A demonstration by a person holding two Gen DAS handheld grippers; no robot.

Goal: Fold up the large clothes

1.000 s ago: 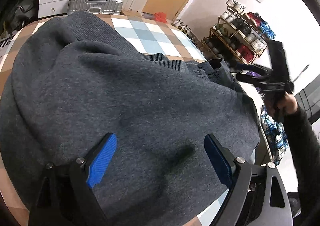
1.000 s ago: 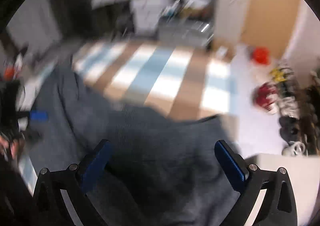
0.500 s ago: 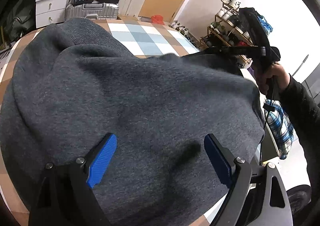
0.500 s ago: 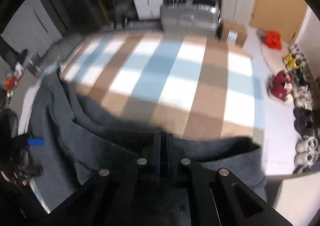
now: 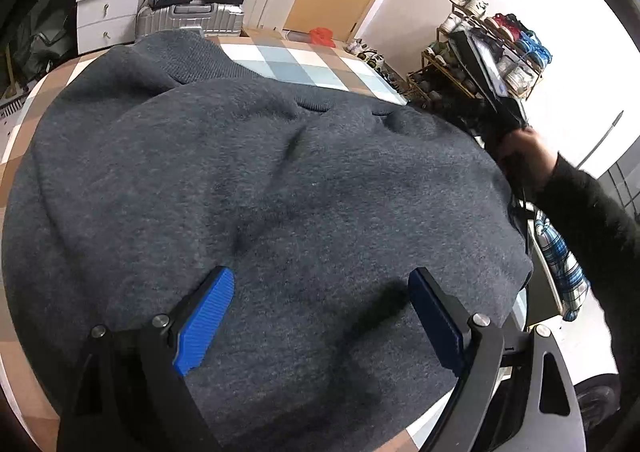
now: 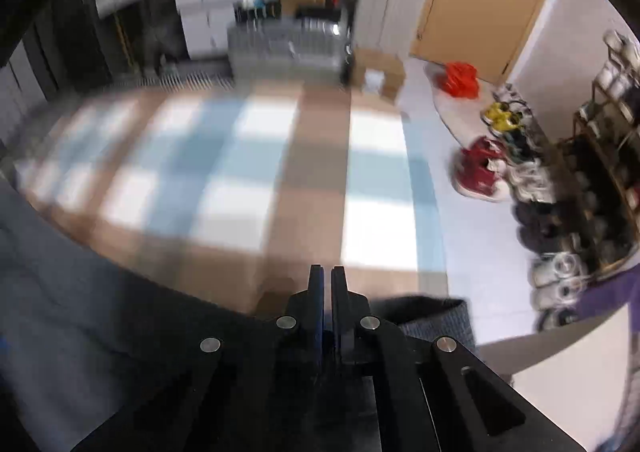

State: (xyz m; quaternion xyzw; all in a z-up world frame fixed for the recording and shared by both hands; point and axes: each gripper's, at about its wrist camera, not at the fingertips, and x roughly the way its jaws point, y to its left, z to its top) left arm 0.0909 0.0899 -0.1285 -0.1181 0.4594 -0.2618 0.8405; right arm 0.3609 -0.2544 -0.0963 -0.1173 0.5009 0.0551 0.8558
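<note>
A large dark grey sweater (image 5: 280, 192) lies spread over the table with the checked cloth (image 5: 288, 64). My left gripper (image 5: 320, 316) hovers open just above the sweater's near part, its blue pads wide apart with nothing between them. At the sweater's far right edge a hand (image 5: 520, 148) holds my right gripper (image 5: 484, 92). In the right wrist view that gripper (image 6: 326, 280) is shut, and the sweater (image 6: 80, 332) and its ribbed hem (image 6: 432, 316) bunch around the base of the jaws. The fingertips stick out over the checked cloth (image 6: 248, 172).
A shoe rack (image 5: 492, 52) stands by the right wall, with shoes (image 6: 480, 168) on the floor beside it. A silver suitcase (image 5: 192, 18) and white drawers (image 5: 108, 4) stand behind the table. A plaid bag (image 5: 560, 264) hangs off the right side.
My right gripper went from wide open to shut at the sweater's edge, then moved across and down with the fabric, which now lies flatter. My left gripper stayed where it was, open.
</note>
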